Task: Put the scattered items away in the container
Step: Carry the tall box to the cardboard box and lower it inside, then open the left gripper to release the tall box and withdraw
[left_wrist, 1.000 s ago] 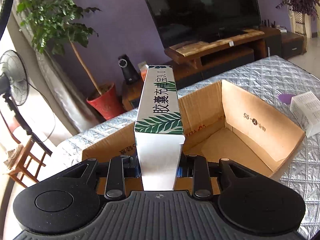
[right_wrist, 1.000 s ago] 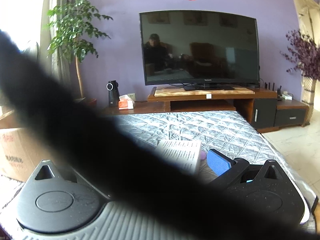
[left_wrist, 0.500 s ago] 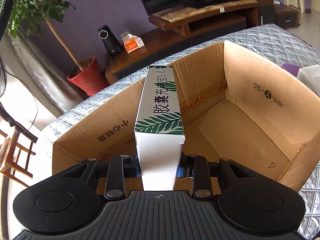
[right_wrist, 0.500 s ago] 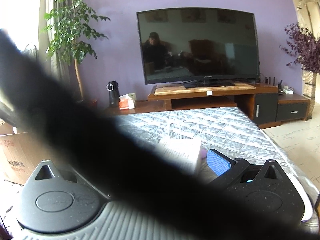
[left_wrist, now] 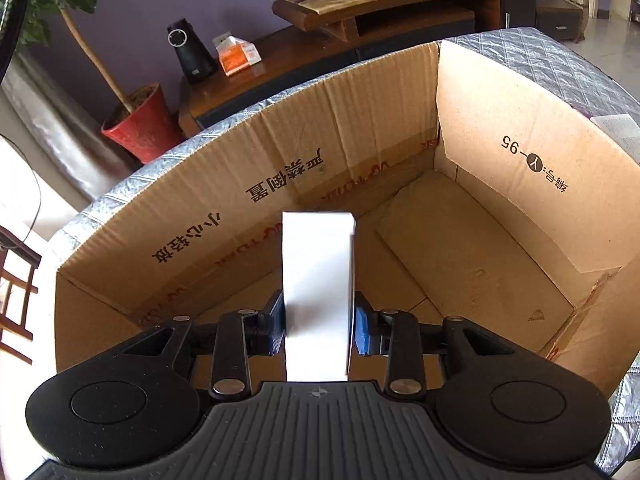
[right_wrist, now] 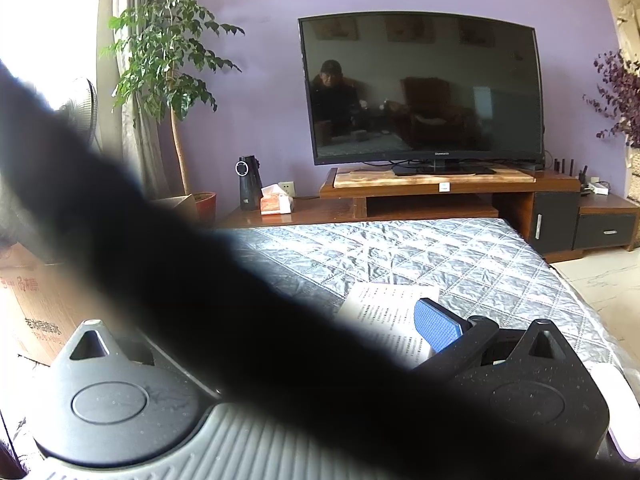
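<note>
The big cardboard box (left_wrist: 500,128) has writing inside. On its right wall you can read "Y-95", upside down, with small Chinese words beside it. On the far wall are big black Chinese words, also upside down. The white paper (right_wrist: 384,312) on the bed has tiny print, too small to read.

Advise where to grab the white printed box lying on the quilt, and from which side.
Likely pinch the white printed box across its side faces, coming down from above. It lies flat on the quilt, broad printed face up, so only the sides offer opposing surfaces. A dark blur hides its left part.
</note>
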{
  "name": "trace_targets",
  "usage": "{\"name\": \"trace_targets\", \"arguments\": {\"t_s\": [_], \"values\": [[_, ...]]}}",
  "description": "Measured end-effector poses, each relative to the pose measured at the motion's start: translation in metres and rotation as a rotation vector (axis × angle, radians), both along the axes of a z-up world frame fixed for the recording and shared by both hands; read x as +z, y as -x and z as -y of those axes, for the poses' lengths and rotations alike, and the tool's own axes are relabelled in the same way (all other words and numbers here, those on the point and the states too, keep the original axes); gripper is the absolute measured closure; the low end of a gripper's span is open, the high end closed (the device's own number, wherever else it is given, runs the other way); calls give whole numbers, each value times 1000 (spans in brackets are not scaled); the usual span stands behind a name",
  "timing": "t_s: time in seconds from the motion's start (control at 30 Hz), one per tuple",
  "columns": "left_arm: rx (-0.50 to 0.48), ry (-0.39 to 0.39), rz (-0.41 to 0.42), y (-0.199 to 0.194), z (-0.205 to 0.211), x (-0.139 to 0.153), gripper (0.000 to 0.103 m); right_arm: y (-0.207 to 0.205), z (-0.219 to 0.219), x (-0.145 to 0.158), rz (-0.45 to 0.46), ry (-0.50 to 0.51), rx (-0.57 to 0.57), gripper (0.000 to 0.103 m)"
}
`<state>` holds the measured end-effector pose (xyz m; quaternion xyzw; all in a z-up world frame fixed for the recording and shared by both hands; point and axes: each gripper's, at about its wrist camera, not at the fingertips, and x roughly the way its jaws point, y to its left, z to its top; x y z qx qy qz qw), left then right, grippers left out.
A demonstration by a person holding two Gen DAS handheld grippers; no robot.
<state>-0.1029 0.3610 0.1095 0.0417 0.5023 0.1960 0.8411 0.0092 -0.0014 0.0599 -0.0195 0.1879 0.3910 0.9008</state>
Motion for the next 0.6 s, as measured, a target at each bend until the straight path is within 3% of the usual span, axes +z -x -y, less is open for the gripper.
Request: {"name": "trace_targets", "arguments": {"t_s": [0.13,0.43,0.6], "values": [[-23,-24,-18,-1,5,0,29,1,0,0,0,3,1,1],[8,-86,-32,14,3,1,27,1,4,1,-3,-2,-6,1],[79,-78,55,27,-4,20,27,0,5,2,-9,-12,-7,1]]}}
